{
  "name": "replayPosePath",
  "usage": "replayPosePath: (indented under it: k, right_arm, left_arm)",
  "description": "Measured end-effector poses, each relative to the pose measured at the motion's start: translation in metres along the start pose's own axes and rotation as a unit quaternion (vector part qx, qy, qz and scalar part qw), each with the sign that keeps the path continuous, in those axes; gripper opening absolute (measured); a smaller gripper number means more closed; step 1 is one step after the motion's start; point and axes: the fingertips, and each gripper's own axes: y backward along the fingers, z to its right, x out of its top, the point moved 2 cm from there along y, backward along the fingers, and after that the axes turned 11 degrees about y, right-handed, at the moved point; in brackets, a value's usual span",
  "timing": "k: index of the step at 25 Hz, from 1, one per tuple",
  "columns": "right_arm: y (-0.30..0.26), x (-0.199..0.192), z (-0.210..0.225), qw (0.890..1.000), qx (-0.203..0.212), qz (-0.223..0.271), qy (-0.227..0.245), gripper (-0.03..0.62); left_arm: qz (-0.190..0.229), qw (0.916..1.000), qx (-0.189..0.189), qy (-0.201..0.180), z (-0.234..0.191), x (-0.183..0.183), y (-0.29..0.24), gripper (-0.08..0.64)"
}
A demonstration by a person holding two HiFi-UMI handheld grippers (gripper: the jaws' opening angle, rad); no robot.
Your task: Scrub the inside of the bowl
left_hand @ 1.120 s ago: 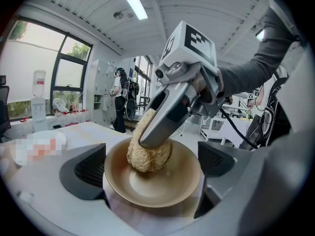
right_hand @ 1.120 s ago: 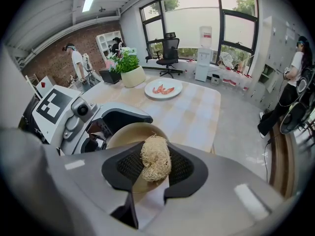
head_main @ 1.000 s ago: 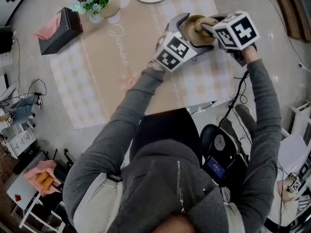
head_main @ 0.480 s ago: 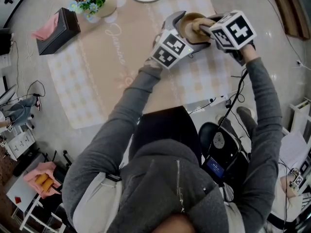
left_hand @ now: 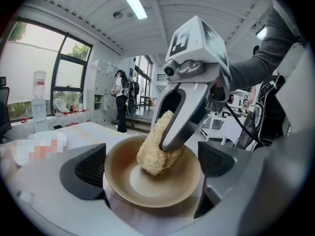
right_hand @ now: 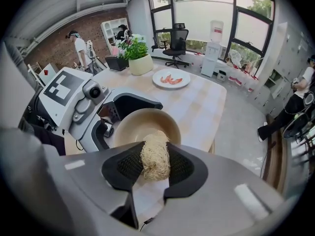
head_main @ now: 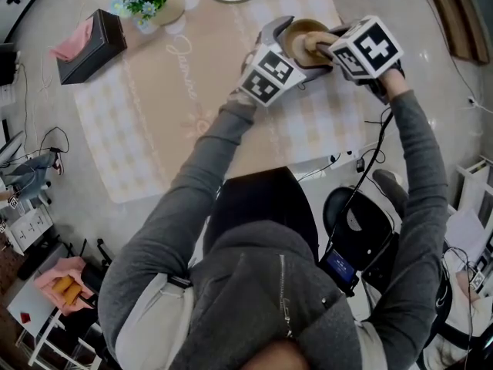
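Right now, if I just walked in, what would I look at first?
Probably the tan bowl, gripped between the left gripper's jaws. The right gripper pinches a pale stringy scrubber and pushes it inside the bowl. Farther along the table sit a flowerpot and a plate.

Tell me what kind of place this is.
Probably an office or lab set up for dining: an office chair and a water cooler stand by big windows, and a checked cloth carries a plate.

Cursive script (head_main: 186, 68) on the tablecloth (head_main: 139, 133), too small to read
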Motion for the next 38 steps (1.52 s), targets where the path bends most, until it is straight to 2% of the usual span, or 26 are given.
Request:
replayPosePath:
  k: [11,24,38]
  right_arm:
    - [-0.002,-0.001,-0.010,0.999,0.027,-0.033,0.014,0.114]
    - [-0.005,0.005,-0.019,0.993,0.081,-0.082,0.029,0.114]
    - [-0.012,0.015,-0.029,0.989,0.114,-0.082,0.042,0.112]
  left_arm:
    - [-0.001,1.0000,0.000,0.000,0.001,0.000,0.000,0.575]
    - [-0.001,1.0000,0.001,0.001,0.001,0.000,0.000,0.575]
    - [-0.004,1.0000,0.005,-0.003,0.000,-0.001,-0.001,0.575]
